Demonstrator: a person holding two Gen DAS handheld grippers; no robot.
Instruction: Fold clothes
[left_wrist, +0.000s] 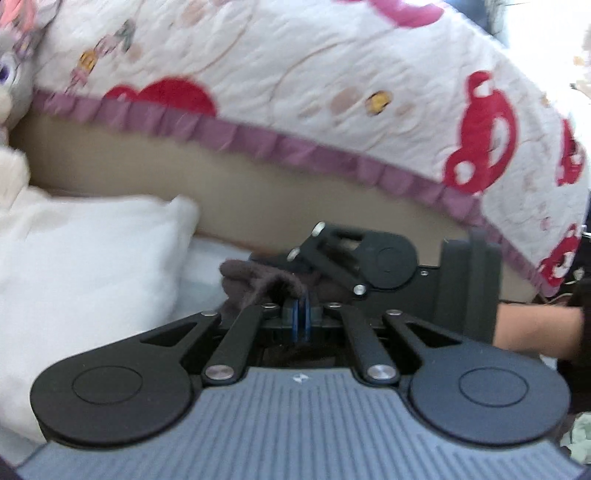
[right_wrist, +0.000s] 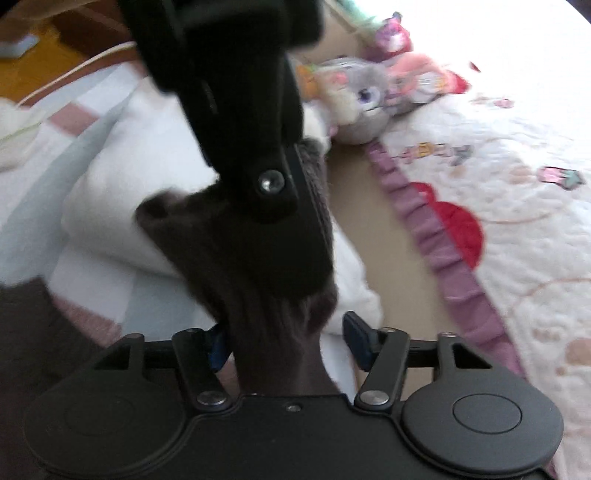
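A dark brown knitted garment (left_wrist: 258, 280) hangs bunched over the bed between the two tools. My left gripper (left_wrist: 301, 314) is shut on a fold of it, its blue pads pressed together on the cloth. In the right wrist view the same garment (right_wrist: 258, 295) runs down from the left tool's black arm (right_wrist: 236, 110) into my right gripper (right_wrist: 286, 345). The right jaws stand apart around the cloth. One blue pad lies at the fabric's edge and the other pad (right_wrist: 356, 339) is clear of it. The right tool's black body (left_wrist: 386, 258) sits just behind the garment.
A white pillow (left_wrist: 92, 258) lies left of the garment. A quilt (left_wrist: 332, 74) with red prints and a purple frill covers the far side, above a tan sheet (left_wrist: 258, 192). Plush toys (right_wrist: 365, 99) crowd the bed's head. A hand (left_wrist: 535, 328) holds the right tool.
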